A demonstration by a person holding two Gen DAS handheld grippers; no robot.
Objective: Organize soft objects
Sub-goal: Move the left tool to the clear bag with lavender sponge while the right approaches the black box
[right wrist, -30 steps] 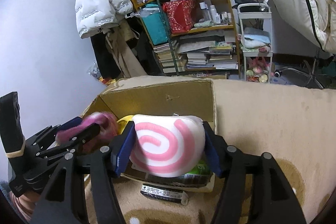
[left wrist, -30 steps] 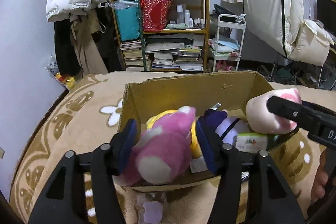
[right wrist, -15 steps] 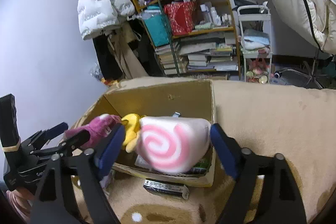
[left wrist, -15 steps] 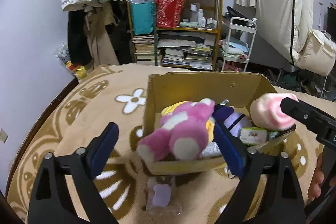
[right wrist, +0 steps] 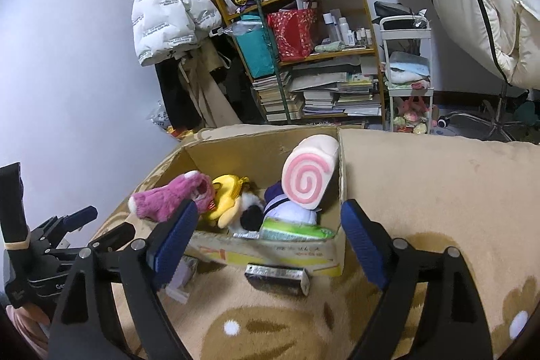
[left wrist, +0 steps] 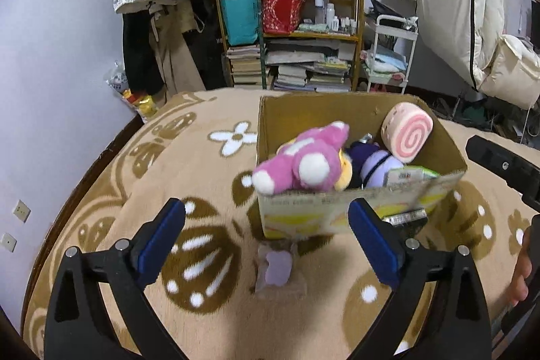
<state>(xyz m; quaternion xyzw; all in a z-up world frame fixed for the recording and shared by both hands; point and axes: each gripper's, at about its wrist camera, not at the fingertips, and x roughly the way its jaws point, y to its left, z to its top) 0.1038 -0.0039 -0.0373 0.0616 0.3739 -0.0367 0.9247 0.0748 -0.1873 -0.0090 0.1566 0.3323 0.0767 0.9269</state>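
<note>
Left wrist view: the left gripper [left wrist: 266, 242] is spread wide and empty, backed off from the cardboard box [left wrist: 337, 218], where a second ago it pinched the pink plush [left wrist: 300, 162], which now lolls over the box's near-left rim. The right gripper [right wrist: 266, 240] is likewise wide open with nothing in it, having let go of the swirl-roll cushion [right wrist: 308, 177], now propped in the far-right corner. Both toys look stowed; a small purple packet [left wrist: 278, 267] on the rug [left wrist: 135, 191] near the box may be next.
</note>
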